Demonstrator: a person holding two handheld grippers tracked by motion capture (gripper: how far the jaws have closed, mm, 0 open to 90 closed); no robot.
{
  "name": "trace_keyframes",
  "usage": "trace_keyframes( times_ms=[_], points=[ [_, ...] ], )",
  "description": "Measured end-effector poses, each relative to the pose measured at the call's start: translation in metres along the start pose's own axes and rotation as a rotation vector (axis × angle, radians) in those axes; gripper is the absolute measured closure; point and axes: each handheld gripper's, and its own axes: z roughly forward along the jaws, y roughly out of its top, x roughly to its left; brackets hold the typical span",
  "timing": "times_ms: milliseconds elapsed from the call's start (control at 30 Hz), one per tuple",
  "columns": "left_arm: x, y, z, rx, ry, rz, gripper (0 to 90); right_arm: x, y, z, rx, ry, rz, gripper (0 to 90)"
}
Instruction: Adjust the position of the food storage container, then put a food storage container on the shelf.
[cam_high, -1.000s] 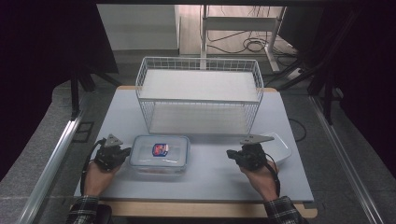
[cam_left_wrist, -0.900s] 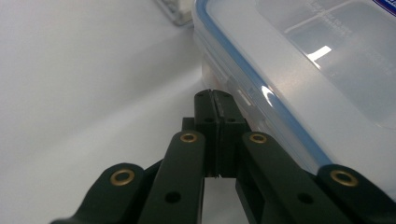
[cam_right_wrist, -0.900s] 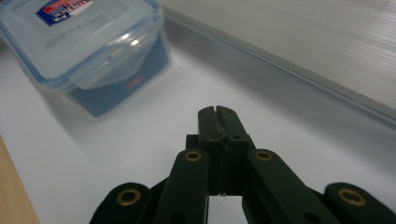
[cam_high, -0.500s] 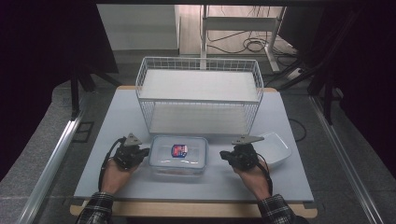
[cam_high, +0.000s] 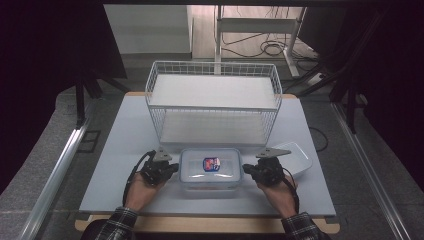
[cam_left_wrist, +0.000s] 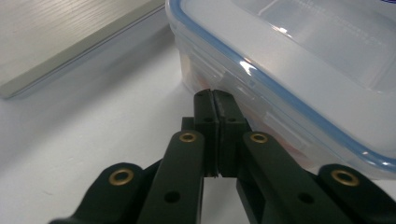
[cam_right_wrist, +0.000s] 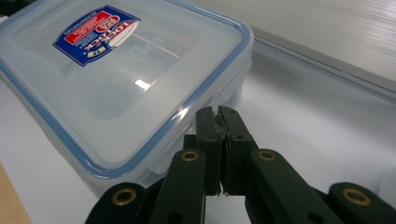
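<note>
A clear plastic food container (cam_high: 211, 169) with a blue-rimmed lid and a red and blue label lies on the white table, just in front of the wire basket. My left gripper (cam_high: 175, 168) is at its left side, jaws shut with nothing between them. In the left gripper view the shut tips (cam_left_wrist: 215, 94) are up against the container's (cam_left_wrist: 299, 70) side wall. My right gripper (cam_high: 245, 170) is at its right side, also shut and empty. In the right gripper view its tips (cam_right_wrist: 217, 111) rest by the side clip of the container (cam_right_wrist: 116, 74).
A tall white wire basket (cam_high: 212, 100) stands across the middle of the table (cam_high: 120, 150), close behind the container. A shallow white tray (cam_high: 301, 155) lies right of my right gripper. A wooden strip runs along the table's front edge.
The container has slid to the right, with my left gripper following at its left side. My right gripper has stayed nearly in place, and the container now lies right beside it.
</note>
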Motion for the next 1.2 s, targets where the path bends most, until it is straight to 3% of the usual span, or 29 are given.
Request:
trace_keyframes(
  times_ms=[100, 167, 200, 267, 333, 467, 567, 667, 767, 867, 967, 1067, 1200],
  points=[
    [0.002, -0.002, -0.003, -0.010, 0.015, -0.014, 72.0, -0.001, -0.001, -0.002, -0.002, -0.011, -0.002, 85.4],
    [0.006, -0.008, -0.012, -0.035, 0.043, -0.038, 53.1, -0.001, 0.000, -0.007, -0.015, -0.017, 0.000, 75.7],
    [0.008, -0.011, -0.014, -0.047, 0.037, -0.067, 44.6, -0.002, 0.000, -0.009, -0.025, -0.017, 0.002, 69.4],
    [0.012, -0.015, -0.021, -0.070, 0.035, -0.090, 34.3, -0.005, 0.001, -0.013, -0.051, -0.012, 0.019, 60.7],
    [0.013, -0.017, -0.025, -0.084, 0.066, -0.106, 20.0, -0.008, 0.002, -0.016, -0.063, -0.009, 0.031, 52.4],
    [0.015, -0.017, -0.027, -0.109, 0.075, -0.114, 6.7, -0.011, 0.002, -0.017, -0.065, 0.017, 0.045, 39.1],
    [0.015, -0.017, -0.025, -0.110, 0.079, -0.105, 2.9, -0.011, 0.002, -0.016, -0.068, 0.032, 0.045, 33.2],
    [0.017, -0.016, -0.022, -0.123, 0.033, -0.111, 2.5, -0.010, 0.004, -0.013, -0.071, 0.068, 0.056, 21.3],
    [0.017, -0.014, -0.022, -0.124, 0.017, -0.129, 2.7, -0.008, 0.004, -0.008, -0.061, 0.085, 0.048, 16.2],
    [0.015, -0.004, -0.025, -0.134, -0.038, -0.158, 2.9, -0.006, 0.006, -0.004, -0.050, 0.102, 0.043, 11.6],
    [0.009, 0.004, -0.021, -0.111, -0.039, -0.131, 1.8, -0.004, 0.009, 0.000, -0.032, 0.118, 0.048, 9.3],
    [0.005, 0.008, -0.015, -0.096, -0.091, -0.141, 1.0, 0.000, 0.011, 0.006, 0.002, 0.116, 0.035, 2.6],
    [0.004, 0.011, -0.006, -0.071, -0.136, -0.151, 0.5, 0.000, 0.014, 0.015, 0.032, 0.142, 0.070, 1.9]
  ],
)
